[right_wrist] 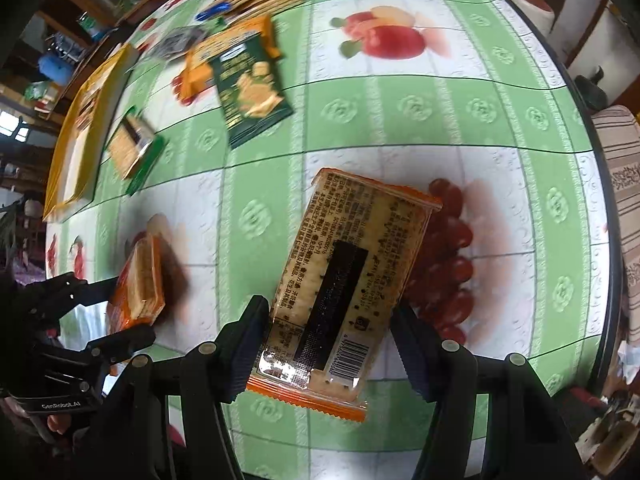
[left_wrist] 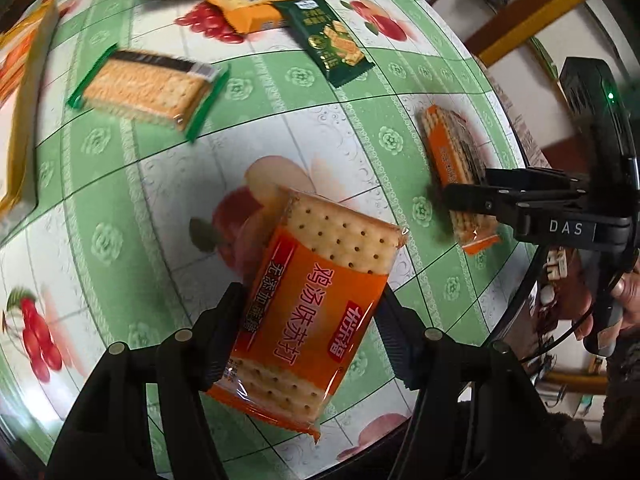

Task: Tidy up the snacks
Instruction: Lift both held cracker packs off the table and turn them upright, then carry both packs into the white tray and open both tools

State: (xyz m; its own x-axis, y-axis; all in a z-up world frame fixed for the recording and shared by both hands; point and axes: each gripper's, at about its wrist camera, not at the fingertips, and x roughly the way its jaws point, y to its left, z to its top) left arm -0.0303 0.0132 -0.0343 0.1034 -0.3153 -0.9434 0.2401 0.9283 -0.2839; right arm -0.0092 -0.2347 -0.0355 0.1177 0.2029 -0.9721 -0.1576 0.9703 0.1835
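Note:
In the left wrist view my left gripper [left_wrist: 312,334] is shut on an orange cracker pack [left_wrist: 320,280], printed face up, held above the tablecloth. At the right of that view my right gripper [left_wrist: 468,186] grips a second orange cracker pack [left_wrist: 448,152]. The right wrist view shows this second pack [right_wrist: 352,264] with its text and barcode side up and my right gripper [right_wrist: 330,346] shut on its lower half. At the left of that view my left gripper [right_wrist: 132,308] holds the first pack [right_wrist: 140,280] edge-on.
Loose snacks lie farther back on the green fruit-print tablecloth [left_wrist: 360,132]: a green-edged cracker pack [left_wrist: 148,88], a dark green pack [left_wrist: 332,44] and an orange-yellow pack [left_wrist: 248,4]. A yellow box [left_wrist: 24,120] stands at the left. The round table's edge [right_wrist: 600,208] curves at the right.

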